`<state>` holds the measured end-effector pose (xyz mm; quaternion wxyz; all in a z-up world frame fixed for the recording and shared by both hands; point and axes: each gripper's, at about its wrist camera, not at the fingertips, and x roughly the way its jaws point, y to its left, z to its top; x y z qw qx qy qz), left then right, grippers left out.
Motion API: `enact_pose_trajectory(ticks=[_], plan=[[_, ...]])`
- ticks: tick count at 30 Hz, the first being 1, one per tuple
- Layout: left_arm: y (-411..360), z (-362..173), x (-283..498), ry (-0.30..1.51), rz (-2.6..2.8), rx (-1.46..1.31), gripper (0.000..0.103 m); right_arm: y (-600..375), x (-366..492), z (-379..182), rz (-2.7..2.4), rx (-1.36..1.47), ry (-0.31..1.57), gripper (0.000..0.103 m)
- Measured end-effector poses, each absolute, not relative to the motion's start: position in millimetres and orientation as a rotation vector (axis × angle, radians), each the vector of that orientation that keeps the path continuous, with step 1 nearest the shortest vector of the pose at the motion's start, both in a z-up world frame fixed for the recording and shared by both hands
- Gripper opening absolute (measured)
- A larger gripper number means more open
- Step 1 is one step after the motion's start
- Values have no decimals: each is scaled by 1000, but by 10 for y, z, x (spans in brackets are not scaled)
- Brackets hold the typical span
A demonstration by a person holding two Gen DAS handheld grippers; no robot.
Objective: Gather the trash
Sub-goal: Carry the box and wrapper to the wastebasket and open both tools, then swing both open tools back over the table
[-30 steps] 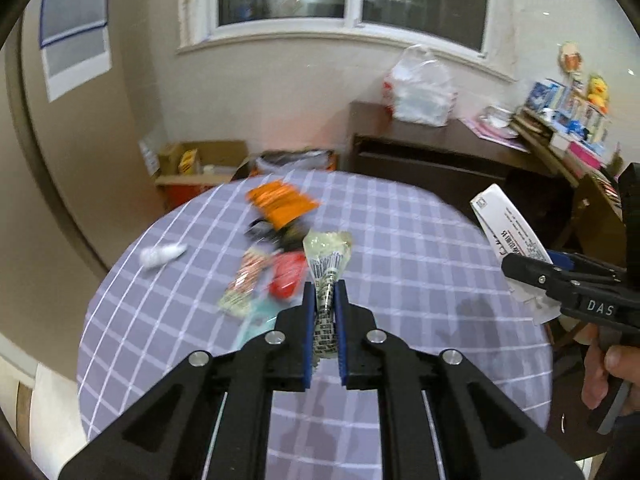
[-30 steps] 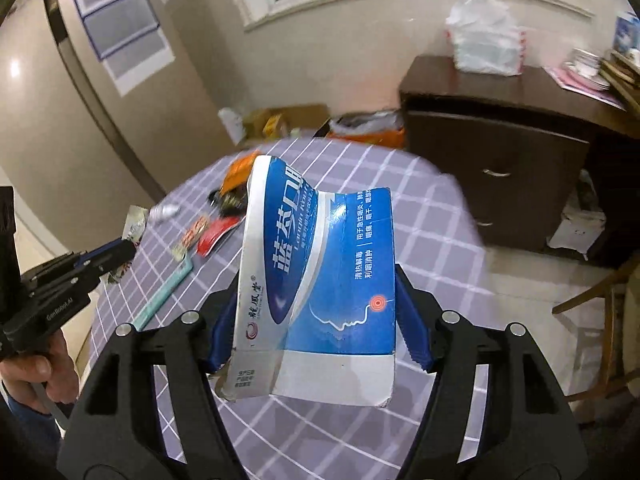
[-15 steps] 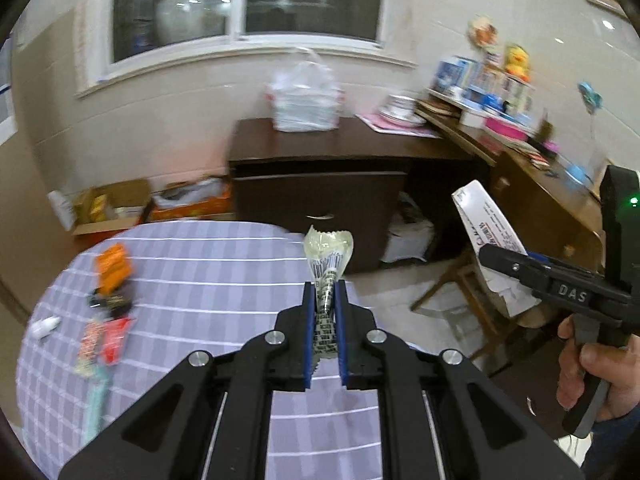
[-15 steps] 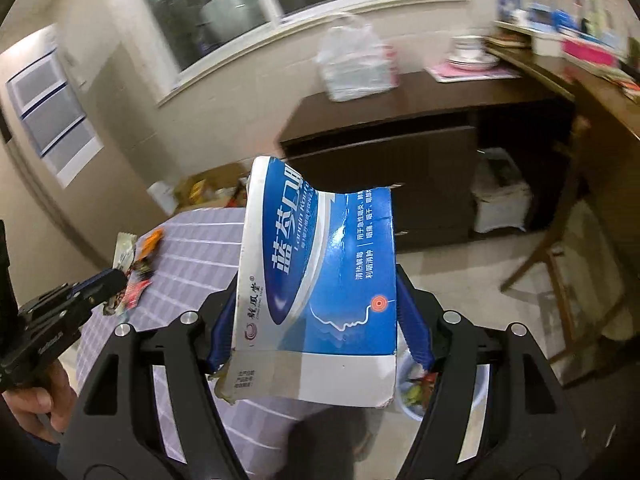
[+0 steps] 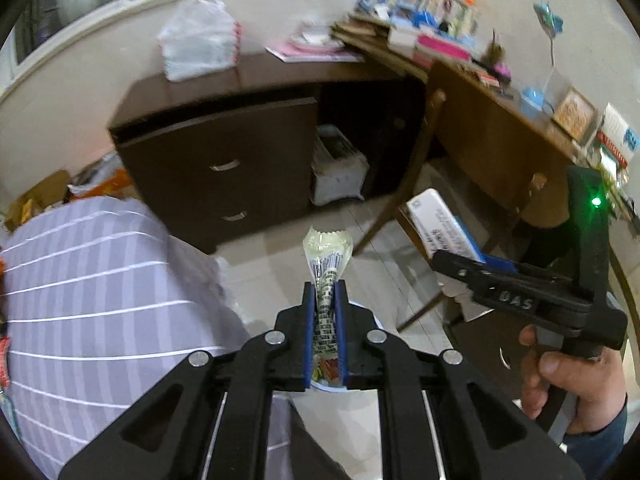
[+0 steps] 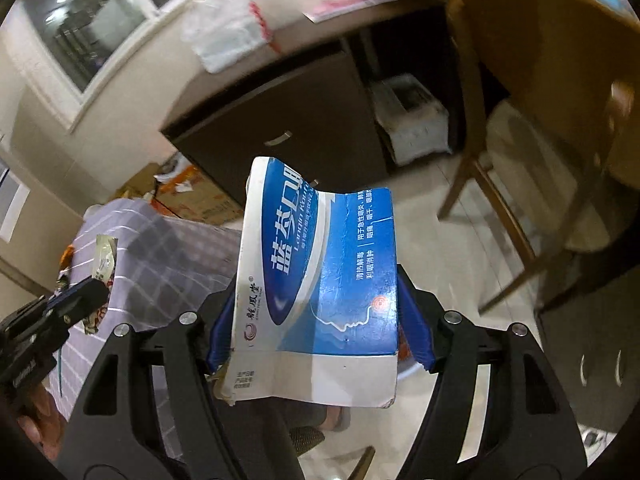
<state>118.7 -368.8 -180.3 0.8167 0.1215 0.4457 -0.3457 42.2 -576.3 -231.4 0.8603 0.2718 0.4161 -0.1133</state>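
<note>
Left claw [image 5: 325,300] pinching wrapper [image 5: 328,252]; right claw [image 6: 320,320] clamping blue box [image 6: 320,276]; both past table edge [image 5: 224,280].

dark wooden drawer cabinet [image 5: 224,160] against a pale wall, window [image 6: 84,28] above, white plastic bag [image 5: 198,44] on top, cluttered wooden desk [image 5: 500,120], chair [image 6: 520,184], pale tiled floor [image 5: 280,276], checked tablecloth [image 5: 100,300]

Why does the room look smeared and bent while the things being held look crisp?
Left wrist view: the dark wooden cabinet is streaked with motion blur, while the crinkled clear wrapper moves with the camera and stays sharp. Right wrist view: the blue-and-white cardboard box is crisp; the fisheye lens curves the wooden chair.
</note>
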Motion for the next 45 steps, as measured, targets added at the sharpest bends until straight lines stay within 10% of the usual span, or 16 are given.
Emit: enact_pose_trajectory(ticks=[13,18,45], plan=[[-4324,-2459,1285,1095,-775,351,12,-6066,560,-2914,-248,691,953,71],[-4316,-2480,1390,1102,-743,322,82,-6171,587,-3118,-278,759,991,90],[-3412,-1136,1131,729,-615,257,94,-5518,508,-1802,-246,586,780,97]])
